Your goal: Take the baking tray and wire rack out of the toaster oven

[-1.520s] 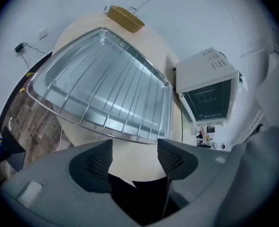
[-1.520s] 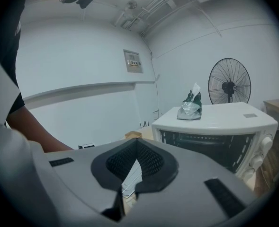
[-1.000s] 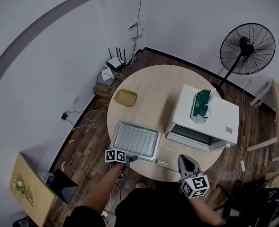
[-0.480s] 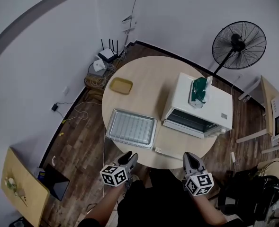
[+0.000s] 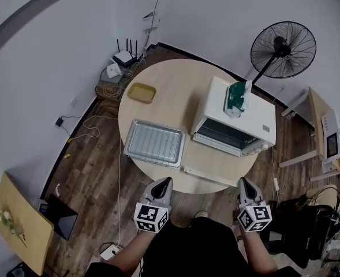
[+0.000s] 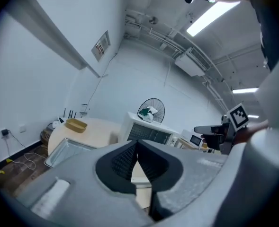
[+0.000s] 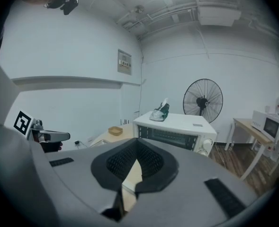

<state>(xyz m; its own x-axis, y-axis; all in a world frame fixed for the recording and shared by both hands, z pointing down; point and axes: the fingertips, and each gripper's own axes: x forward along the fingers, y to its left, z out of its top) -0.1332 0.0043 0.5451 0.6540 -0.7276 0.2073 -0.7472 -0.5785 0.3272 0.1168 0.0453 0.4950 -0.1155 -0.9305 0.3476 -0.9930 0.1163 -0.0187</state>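
Both grippers have pulled back off the table [image 5: 175,94] toward the person. A second ago the left gripper [image 5: 164,182] was at the near edge of the baking tray [image 5: 150,161]. It now hangs clear of the table's rim, about level with the right gripper [image 5: 243,181]. The left jaws have just been closing and now stand pressed together with nothing between them. The right jaws likewise meet at the tips and hold nothing.

What print there is comes too small to read: a small label on top of the toaster oven [image 5: 253,123] and a placard [image 7: 124,62] on the wall. Each gripper's cube [image 5: 152,218] bears only black-and-white square markers.

The baking tray lies on the table just left of the toaster oven, apart from it, with the wire rack [image 5: 156,143] lying in it. A yellow dish [image 5: 141,92] sits farther back on the table. A green-and-white bundle [image 5: 237,97] rests on the oven, and a standing fan [image 5: 283,47] stands beyond the table.
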